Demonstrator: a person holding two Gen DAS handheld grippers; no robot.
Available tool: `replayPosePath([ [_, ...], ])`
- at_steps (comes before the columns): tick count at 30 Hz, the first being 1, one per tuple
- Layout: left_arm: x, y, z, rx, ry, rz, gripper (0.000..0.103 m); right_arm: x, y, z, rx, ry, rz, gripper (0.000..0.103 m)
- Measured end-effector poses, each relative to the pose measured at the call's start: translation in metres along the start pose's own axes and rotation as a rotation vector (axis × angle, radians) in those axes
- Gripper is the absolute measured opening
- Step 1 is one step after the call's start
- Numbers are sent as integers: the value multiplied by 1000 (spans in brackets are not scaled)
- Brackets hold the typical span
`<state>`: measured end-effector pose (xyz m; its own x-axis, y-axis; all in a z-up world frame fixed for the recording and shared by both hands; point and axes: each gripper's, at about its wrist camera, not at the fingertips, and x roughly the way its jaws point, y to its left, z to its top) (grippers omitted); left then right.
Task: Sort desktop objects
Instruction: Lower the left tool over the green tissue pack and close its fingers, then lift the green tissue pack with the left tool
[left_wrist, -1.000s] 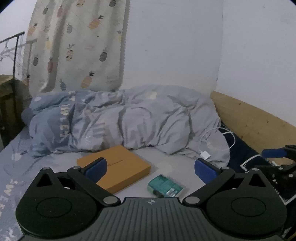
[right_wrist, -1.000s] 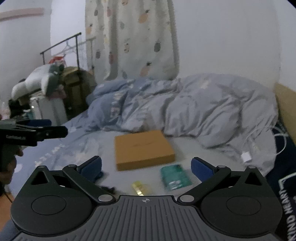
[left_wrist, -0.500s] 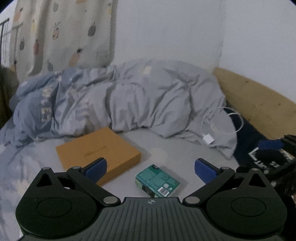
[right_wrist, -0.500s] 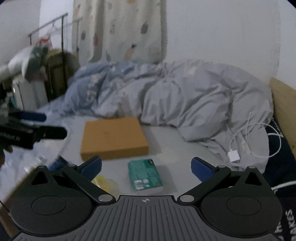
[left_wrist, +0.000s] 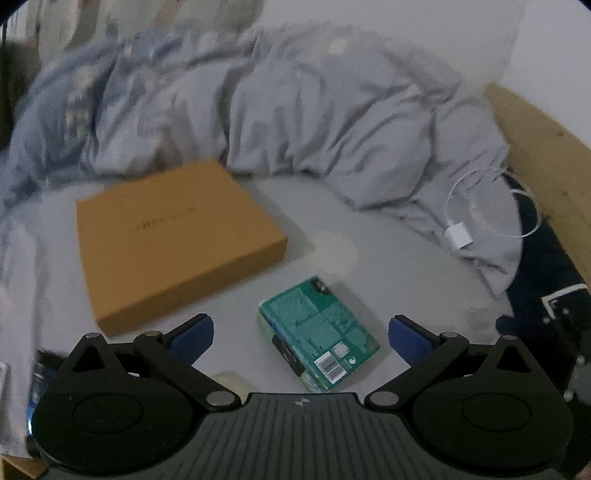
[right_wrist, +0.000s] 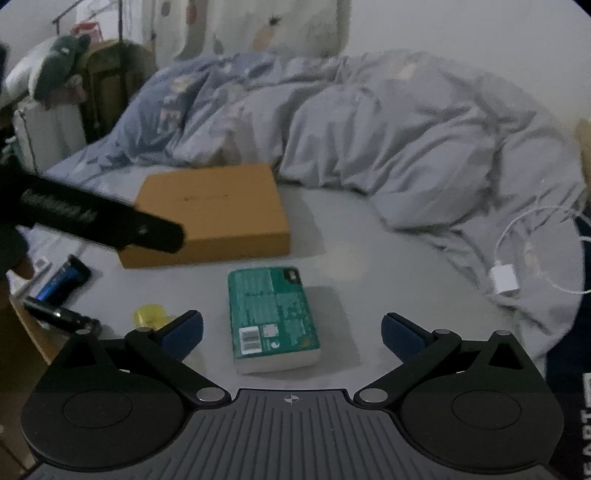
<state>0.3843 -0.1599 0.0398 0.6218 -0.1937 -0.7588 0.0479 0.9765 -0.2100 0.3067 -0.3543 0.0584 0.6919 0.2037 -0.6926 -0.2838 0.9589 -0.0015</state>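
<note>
We list on the bed: green packet (right_wrist: 271, 314), tan box (right_wrist: 214, 214). Both our grippers, left (left_wrist: 301, 334) and right (right_wrist: 291, 330), gape wide, empty.

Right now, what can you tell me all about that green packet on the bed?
The green packet is a small flat block that looks like a soft plastic-wrapped pack, teal on top with pale printing, a white barcode label near its close end and a dark tab at its far end. Its sides look whitish. It lies flat on the grey sheet, just in front of the tan box, not touching it. Nothing grips it.
</note>
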Motion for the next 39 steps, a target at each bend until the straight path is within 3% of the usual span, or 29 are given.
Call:
replayPosePath([
  [10, 75, 14, 5, -121, 128, 18, 103, 75, 11, -15, -96, 96, 38, 103],
  [17, 119, 13, 10, -209, 188, -11, 103, 115, 6, -23, -106, 140, 68, 103],
  [23, 151, 6, 13, -219, 214, 16, 103, 141, 1, -27, -129, 161, 76, 103],
  [29, 186, 7, 8, -212, 275, 50, 103, 158, -6, -30, -89, 132, 144, 103],
  [34, 200, 10, 13, -264, 315, 54, 103, 165, -6, -34, -89, 137, 193, 103],
  [39, 209, -5, 18, -225, 320, 95, 103, 166, -1, -37, -80, 110, 164, 103],
])
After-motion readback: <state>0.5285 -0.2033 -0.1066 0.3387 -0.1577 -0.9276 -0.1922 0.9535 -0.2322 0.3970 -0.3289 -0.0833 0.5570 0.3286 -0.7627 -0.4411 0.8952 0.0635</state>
